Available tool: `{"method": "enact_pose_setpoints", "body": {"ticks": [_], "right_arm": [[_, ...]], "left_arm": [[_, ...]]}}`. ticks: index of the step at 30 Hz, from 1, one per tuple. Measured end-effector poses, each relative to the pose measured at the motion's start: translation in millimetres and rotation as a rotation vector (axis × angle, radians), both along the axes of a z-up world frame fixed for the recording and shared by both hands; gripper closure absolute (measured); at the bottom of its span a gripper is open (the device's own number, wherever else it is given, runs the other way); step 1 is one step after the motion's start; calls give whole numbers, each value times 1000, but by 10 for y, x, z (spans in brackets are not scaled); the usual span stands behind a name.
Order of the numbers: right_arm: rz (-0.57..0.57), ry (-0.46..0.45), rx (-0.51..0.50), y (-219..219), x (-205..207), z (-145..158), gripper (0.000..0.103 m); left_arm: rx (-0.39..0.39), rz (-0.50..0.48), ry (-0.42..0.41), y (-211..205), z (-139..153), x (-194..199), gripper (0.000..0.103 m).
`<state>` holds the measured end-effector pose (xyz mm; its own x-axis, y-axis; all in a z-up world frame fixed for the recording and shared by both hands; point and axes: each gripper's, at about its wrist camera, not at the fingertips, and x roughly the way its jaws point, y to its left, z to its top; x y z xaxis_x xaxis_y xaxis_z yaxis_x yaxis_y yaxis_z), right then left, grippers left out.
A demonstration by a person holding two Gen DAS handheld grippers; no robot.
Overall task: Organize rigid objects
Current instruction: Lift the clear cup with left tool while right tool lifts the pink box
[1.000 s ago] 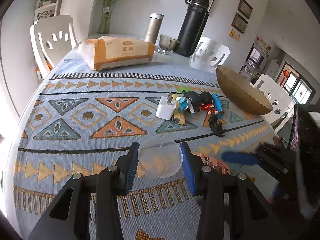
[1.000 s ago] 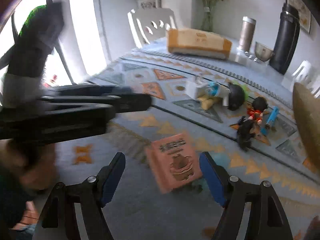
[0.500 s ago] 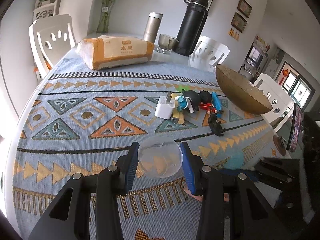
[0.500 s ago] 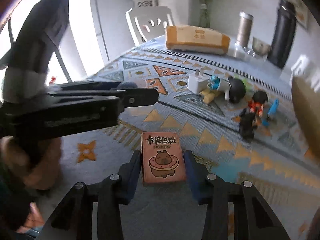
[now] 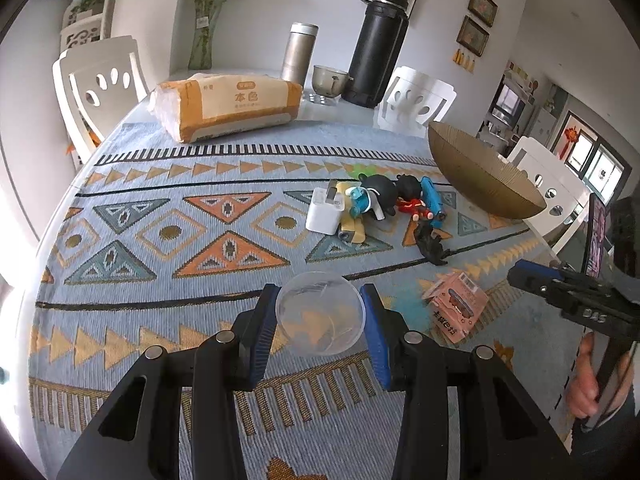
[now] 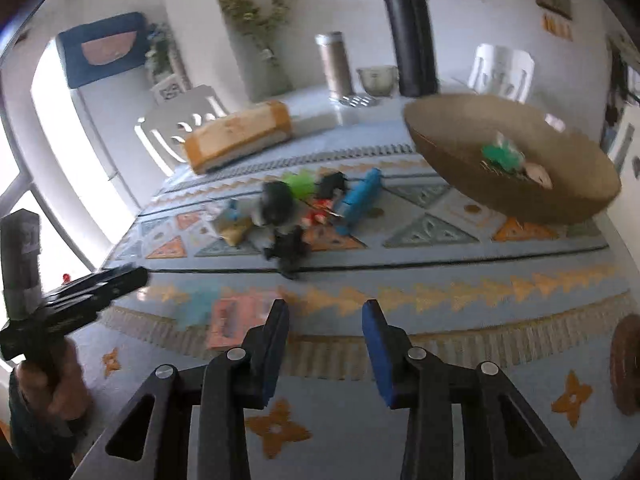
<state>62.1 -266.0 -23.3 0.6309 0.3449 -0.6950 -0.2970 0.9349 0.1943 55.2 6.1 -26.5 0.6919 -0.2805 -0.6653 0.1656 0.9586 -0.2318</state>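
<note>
Left gripper (image 5: 320, 316) over the near part of the patterned cloth (image 5: 160, 236), both blue pads pressed to the sides of a clear plastic cup (image 5: 320, 314) — cup held, mouth toward the camera, tilted.

Right gripper (image 6: 325, 328), seen from its own blurred wrist view: jaws have just been closing and now stand narrow, nothing between the pads. Pink card box (image 5: 456, 306) lies on the cloth, free of those pads; in the left wrist view it sits at about 3 o'clock of the cup, with the right gripper's tips just beyond it at 3 o'clock again, apart from it. In the right wrist view the same box shows as a pink smear at 9 o'clock of the fingertips.

Toy cluster further up the cloth, 1 o'clock from the cup: white charger plug (image 5: 325, 216), touching a yellow piece and a black-and-blue figure (image 5: 370, 196); red-and-black figure (image 5: 412, 198) next, blue toy car (image 5: 433, 199) beside it, small black figure (image 5: 431, 244) nearest the pink box.

Brown woven bowl (image 5: 480, 180) at 2 o'clock, tilted, rim toward the right camera — green item and a pale item inside it in the right wrist view.

Far edge, 11 to 12 o'clock: tissue pack (image 5: 228, 106), steel flask (image 5: 298, 56), black thermos (image 5: 378, 44), upright.
</note>
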Motion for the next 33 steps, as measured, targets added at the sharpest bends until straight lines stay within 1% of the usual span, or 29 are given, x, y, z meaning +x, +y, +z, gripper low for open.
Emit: {"method": "enact_pose_setpoints", "body": {"ticks": [2, 3, 5, 6, 7, 8, 9, 10, 11, 12, 15, 17, 20, 21, 24, 26, 27, 28, 29, 31, 33], "right_arm": [[-8, 3, -42, 9, 14, -45, 66], [7, 16, -41, 30, 10, -63, 66], [26, 28, -27, 21, 3, -61, 65], [34, 40, -8, 22, 7, -56, 62], [52, 58, 35, 20, 10, -42, 59], [77, 77, 86, 40, 2, -30, 48], [96, 88, 117, 79, -8, -16, 28], [85, 96, 109, 148, -3, -31, 21], [73, 107, 81, 214, -9, -42, 19], [74, 121, 48, 314, -27, -54, 19], [78, 149, 20, 485, -90, -109, 19], [72, 156, -53, 607, -104, -142, 21], [-11, 74, -228, 693, -82, -153, 26], [-46, 66, -241, 656, -53, -152, 29], [-183, 91, -205, 357, 36, -152, 34], [-268, 114, -144, 98, 54, -161, 35], [-281, 120, -108, 20, 44, -163, 34], [-268, 129, -63, -27, 28, -160, 34], [-224, 143, -18, -16, 23, -160, 35], [-158, 166, 29, 100, 60, -148, 34], [-142, 193, 70, 202, 140, -156, 32]], "left_arm": [[-2, 1, 5, 6, -5, 8, 65], [-4, 1, 7, 11, -8, 12, 65], [-5, 1, 9, 15, -14, 12, 65], [-6, 2, 9, 16, -14, 12, 65], [-5, 2, 9, 17, -15, 12, 65], [-4, 1, 10, 15, -17, 11, 65], [-3, 0, 10, 13, -18, 10, 65], [-2, 0, 10, 12, -19, 11, 65], [-3, 0, 10, 12, -18, 11, 65], [-4, 0, 10, 14, -19, 8, 65], [-5, -1, 11, 13, -17, 13, 65], [-3, -2, 12, 9, -19, 14, 65], [-3, -4, 12, 3, -19, 10, 65], [-4, -4, 11, 1, -16, 5, 65], [-3, -5, 10, -3, -15, -7, 65], [0, -9, 9, -14, -12, -9, 65], [3, -11, 8, -21, -11, -10, 65], [5, -12, 8, -24, -9, -7, 65], [8, -14, 8, -32, -10, -7, 65], [14, -17, 9, -44, -14, -9, 65], [16, -15, 6, -44, -9, -20, 65]]}}
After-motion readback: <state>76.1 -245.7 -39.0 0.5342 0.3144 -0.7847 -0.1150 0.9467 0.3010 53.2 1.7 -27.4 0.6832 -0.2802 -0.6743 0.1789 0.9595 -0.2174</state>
